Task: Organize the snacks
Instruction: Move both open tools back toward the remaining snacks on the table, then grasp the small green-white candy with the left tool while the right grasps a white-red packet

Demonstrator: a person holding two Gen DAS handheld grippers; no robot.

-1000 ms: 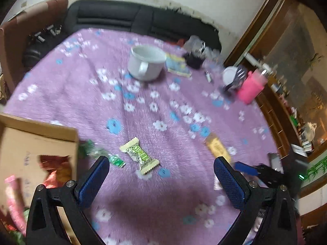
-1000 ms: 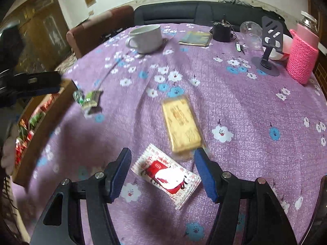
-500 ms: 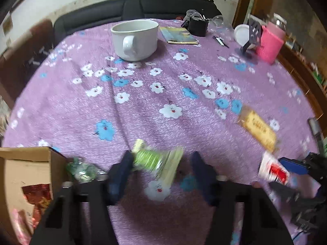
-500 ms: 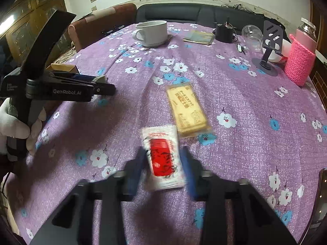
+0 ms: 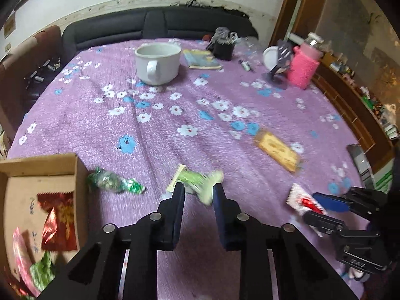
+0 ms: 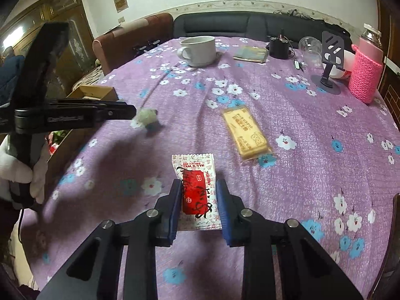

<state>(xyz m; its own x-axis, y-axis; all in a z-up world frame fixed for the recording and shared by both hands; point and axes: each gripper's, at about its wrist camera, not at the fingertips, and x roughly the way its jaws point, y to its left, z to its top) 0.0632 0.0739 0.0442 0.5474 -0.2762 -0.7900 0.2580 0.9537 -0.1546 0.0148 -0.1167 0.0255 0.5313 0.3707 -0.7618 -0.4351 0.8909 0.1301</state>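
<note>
Both claws have just closed, the left claw on the green candy and the right claw on the red-and-white packet, each seemingly bound for the cardboard box at the bench's left edge.

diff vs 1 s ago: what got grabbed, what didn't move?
Both grippers went from open to closed: left gripper on the light green candy, right gripper on the red-and-white packet. The yellow biscuit pack, dark green candy, cardboard box and mug stayed put.
</note>
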